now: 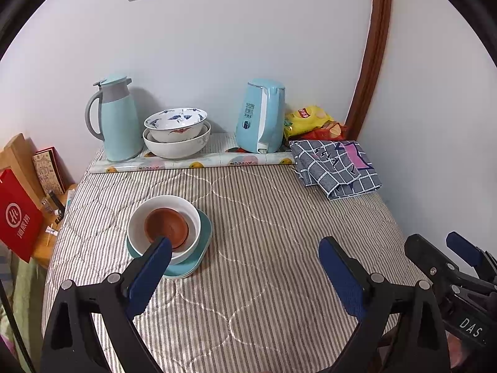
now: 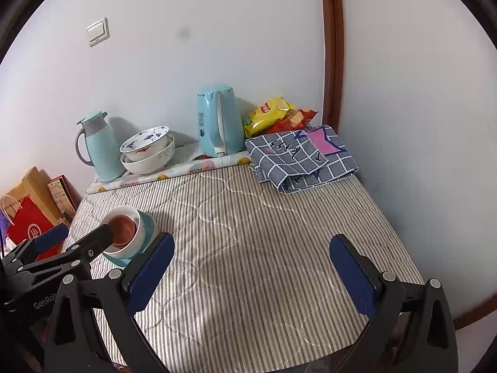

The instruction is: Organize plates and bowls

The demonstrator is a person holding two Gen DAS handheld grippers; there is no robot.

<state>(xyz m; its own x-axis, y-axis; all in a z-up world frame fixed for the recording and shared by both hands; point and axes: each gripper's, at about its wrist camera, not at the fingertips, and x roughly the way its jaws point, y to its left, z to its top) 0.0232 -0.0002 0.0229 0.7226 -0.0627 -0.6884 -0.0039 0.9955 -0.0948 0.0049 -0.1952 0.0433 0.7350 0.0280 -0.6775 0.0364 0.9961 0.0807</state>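
A small brown bowl (image 1: 166, 227) sits inside a white bowl (image 1: 161, 208), which rests on a teal plate (image 1: 203, 239) on the striped cloth. The same stack shows in the right wrist view (image 2: 136, 233). At the back, a blue-patterned bowl (image 1: 175, 121) is nested in a larger white bowl (image 1: 177, 149). My left gripper (image 1: 245, 264) is open and empty, its left finger just in front of the stack. My right gripper (image 2: 251, 261) is open and empty over bare cloth; it also shows at the left wrist view's right edge (image 1: 441, 248).
A teal thermos jug (image 1: 116, 121) and a blue kettle (image 1: 261, 115) stand by the back wall. Snack bags (image 1: 310, 121) and a folded checked cloth (image 1: 335, 168) lie at the back right. A red bag (image 1: 18, 217) and boxes sit beyond the left edge.
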